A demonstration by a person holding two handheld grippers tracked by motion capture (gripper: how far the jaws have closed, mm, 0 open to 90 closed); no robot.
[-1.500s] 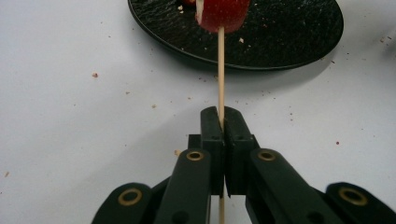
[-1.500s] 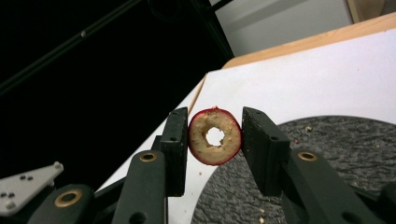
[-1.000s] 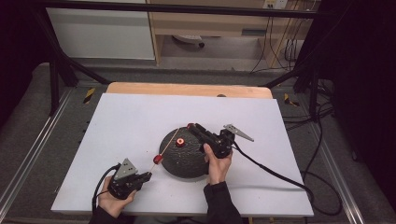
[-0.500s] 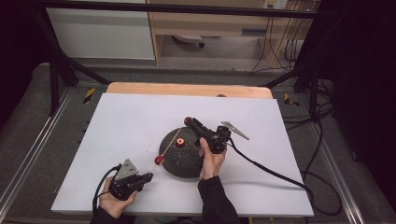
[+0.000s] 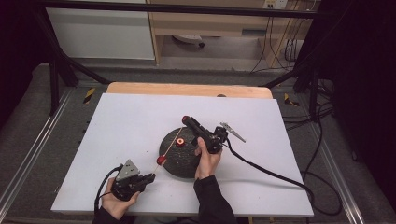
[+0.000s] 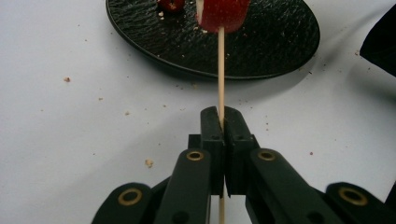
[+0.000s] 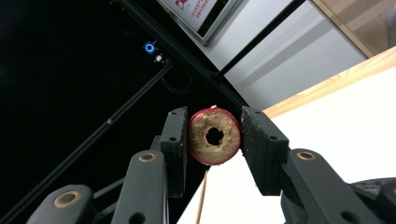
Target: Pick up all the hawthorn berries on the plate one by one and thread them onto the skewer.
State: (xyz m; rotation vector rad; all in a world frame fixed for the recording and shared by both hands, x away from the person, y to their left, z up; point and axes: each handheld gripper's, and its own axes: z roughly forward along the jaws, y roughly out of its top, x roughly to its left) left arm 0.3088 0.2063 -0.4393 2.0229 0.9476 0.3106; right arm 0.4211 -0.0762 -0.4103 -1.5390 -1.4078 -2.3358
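Pointing away from left gripper, skewer towards plate

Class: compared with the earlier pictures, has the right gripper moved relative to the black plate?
Yes. The right gripper, shut on a fruit ring, has shifted left, toward the black plate's far-left edge.

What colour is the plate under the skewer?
Black, with a rough textured surface; the left gripper view shows it best.

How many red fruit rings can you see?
3. One fruit ring is pinched in the right gripper. One is threaded on the skewer in the left gripper. One lies on the black plate.
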